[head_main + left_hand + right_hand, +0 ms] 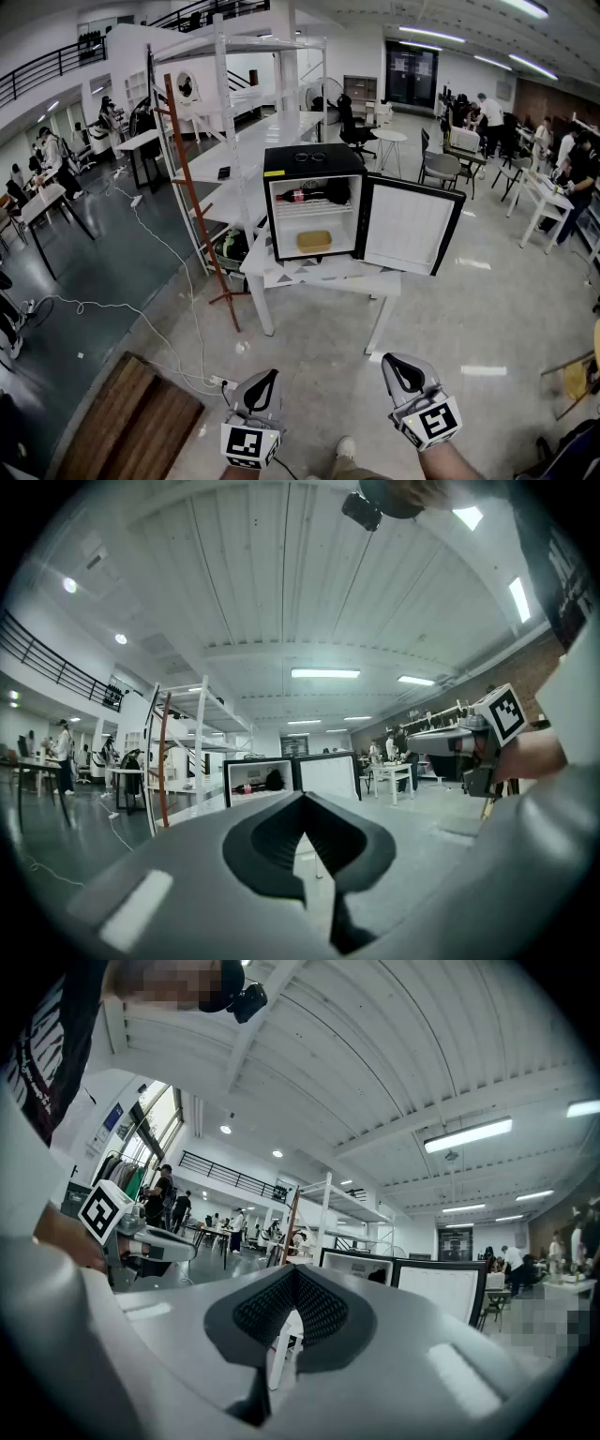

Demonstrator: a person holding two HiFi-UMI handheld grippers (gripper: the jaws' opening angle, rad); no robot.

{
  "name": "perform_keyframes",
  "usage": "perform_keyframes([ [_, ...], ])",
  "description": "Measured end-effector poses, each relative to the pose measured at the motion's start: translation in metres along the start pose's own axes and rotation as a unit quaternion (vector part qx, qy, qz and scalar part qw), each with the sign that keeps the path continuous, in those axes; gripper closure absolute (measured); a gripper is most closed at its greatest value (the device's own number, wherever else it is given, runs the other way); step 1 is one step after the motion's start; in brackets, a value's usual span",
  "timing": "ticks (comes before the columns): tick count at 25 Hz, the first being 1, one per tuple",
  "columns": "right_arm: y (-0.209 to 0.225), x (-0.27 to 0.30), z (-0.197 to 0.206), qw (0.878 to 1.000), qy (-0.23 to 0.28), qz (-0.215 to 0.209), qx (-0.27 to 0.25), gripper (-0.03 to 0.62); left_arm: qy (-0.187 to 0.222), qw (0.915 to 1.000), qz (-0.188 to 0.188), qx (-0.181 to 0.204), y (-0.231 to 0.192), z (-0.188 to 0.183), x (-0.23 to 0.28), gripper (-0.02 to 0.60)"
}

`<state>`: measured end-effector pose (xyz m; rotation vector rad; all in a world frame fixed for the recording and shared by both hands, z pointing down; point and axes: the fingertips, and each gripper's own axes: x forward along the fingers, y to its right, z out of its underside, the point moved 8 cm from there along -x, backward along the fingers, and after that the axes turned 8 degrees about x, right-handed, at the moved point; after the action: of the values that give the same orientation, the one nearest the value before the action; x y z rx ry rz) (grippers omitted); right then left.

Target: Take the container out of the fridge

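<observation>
Fridge [314, 202] on table [323, 277], container [314, 241] inside, shelving [234, 112] behind.

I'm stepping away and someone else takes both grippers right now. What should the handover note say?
Left gripper: jaws together, empty, held low, well short of the fridge.
Right gripper: the same, jaws together, empty.
Fridge: stands on the white table, door already swung open to the right.
Container: tan, on the lower shelf, untouched; a bottle lies on the shelf above.
Done: door open.
Left: walk up, open a gripper, grasp the container and lift it out.
</observation>
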<state>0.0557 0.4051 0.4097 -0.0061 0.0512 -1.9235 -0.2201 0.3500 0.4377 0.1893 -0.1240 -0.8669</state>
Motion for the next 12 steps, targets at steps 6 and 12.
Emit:
perform_keyframes([
  [6,0.013,0.016,0.003,1.000,0.003,-0.009,0.010,0.571,0.000,1.0000,0.000,0.007,-0.004,-0.003,0.020,0.580],
  [12,0.027,0.030,0.004,0.999,-0.011,-0.024,0.021,0.571,-0.009,0.9997,0.007,0.021,-0.002,-0.001,0.037,0.580],
])
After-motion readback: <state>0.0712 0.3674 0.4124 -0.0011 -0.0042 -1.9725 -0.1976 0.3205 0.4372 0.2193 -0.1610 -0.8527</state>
